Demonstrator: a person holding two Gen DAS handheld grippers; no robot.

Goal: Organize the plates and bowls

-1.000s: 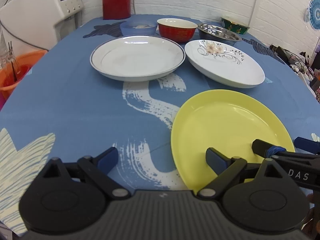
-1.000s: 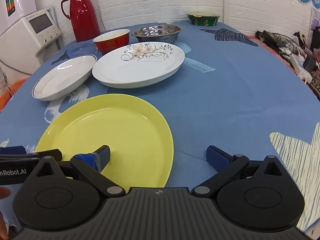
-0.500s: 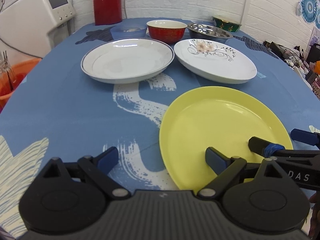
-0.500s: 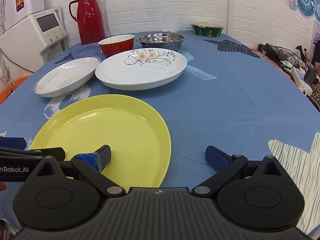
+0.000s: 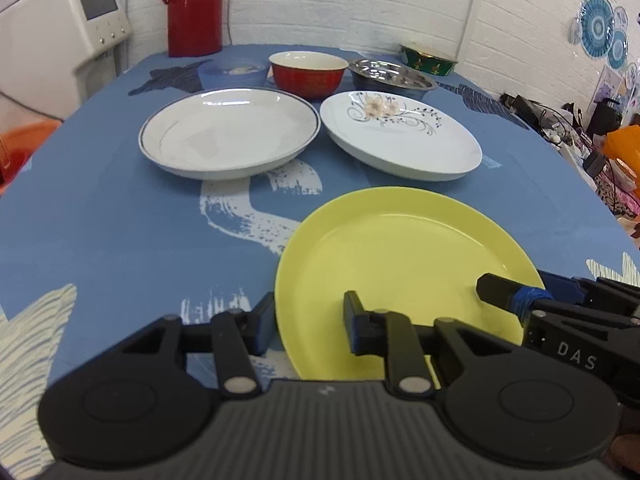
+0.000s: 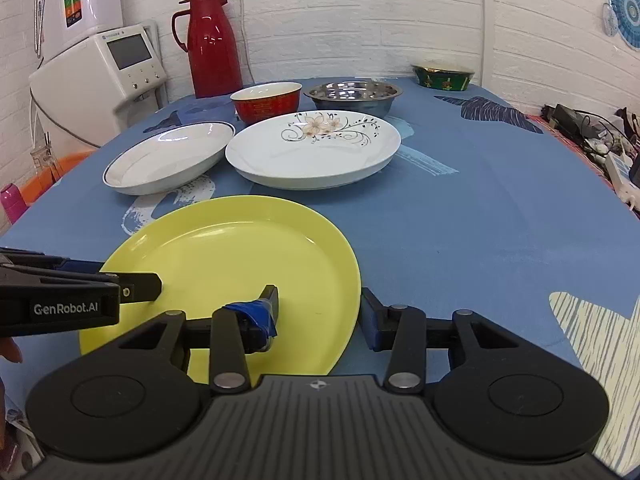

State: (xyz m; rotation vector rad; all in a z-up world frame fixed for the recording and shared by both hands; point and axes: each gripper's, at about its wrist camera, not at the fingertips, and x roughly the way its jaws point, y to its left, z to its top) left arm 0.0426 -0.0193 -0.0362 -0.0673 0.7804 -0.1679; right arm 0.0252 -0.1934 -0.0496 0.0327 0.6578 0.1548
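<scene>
A yellow plate (image 5: 400, 256) (image 6: 240, 256) lies on the blue tablecloth, nearest to me. My left gripper (image 5: 308, 326) straddles its left rim, one finger outside and one over the well. Its jaws are closing and the inner pad is still clear of the rim. My right gripper (image 6: 320, 316) straddles the right rim the same way, jaws closing. Behind lie a white blue-rimmed plate (image 5: 228, 136) and a flowered plate (image 5: 400, 136). A blue bowl (image 5: 232, 74), a red bowl (image 5: 308, 74), a steel bowl (image 5: 392, 76) and a green bowl (image 5: 430, 60) stand farther back.
A red thermos (image 5: 194, 8) stands at the table's far edge, with a white appliance (image 5: 60, 40) left of the table. An orange basin (image 5: 20, 148) sits low on the left. Cables and clutter (image 5: 580, 128) crowd the right side.
Both grippers' jaws have narrowed from wide open to a small gap astride the yellow plate's opposite rims. Both views have tipped up slightly; the plate has not shifted.
</scene>
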